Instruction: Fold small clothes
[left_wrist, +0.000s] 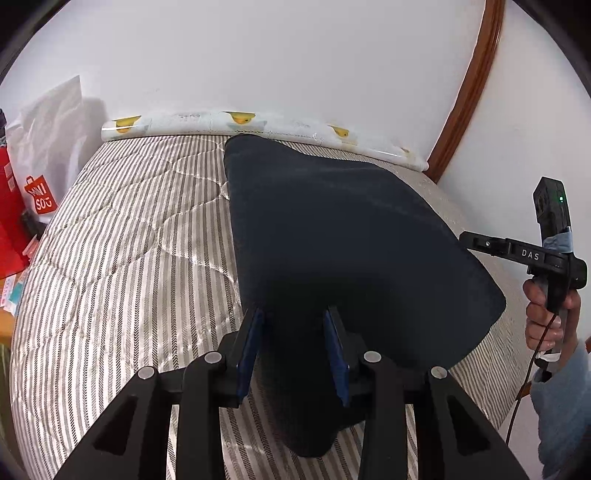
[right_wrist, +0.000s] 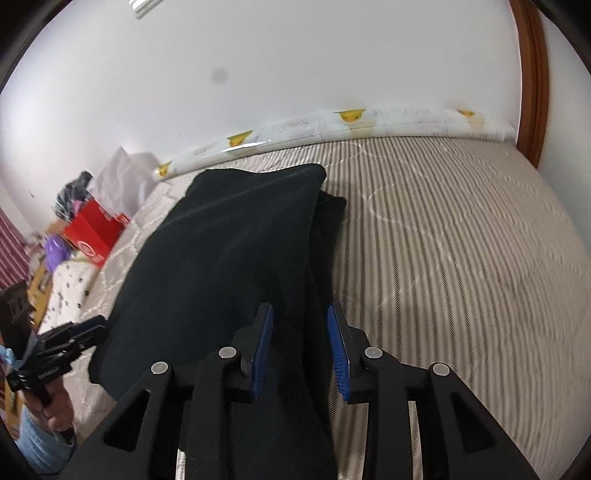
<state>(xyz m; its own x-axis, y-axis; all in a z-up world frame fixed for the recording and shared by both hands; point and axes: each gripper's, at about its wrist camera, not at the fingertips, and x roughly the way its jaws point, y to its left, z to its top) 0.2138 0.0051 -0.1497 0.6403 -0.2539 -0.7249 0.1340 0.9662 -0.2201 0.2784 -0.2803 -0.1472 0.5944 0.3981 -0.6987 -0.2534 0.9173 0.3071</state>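
Dark garment (left_wrist: 332, 240) on striped mattress (left_wrist: 129, 240), long axis toward wall; left hand-held gripper (left_wrist: 293, 354) and right hand-held gripper (right_wrist: 300, 354) fingers apart, straddling its near edge.

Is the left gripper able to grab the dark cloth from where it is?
Probably yes: the left gripper is open, and the cloth already lies between its fingers, with nothing in the way.

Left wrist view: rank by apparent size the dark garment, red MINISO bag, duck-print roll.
1. dark garment, by far largest, though nearest the camera
2. duck-print roll
3. red MINISO bag, cut by the frame edge, so unsure
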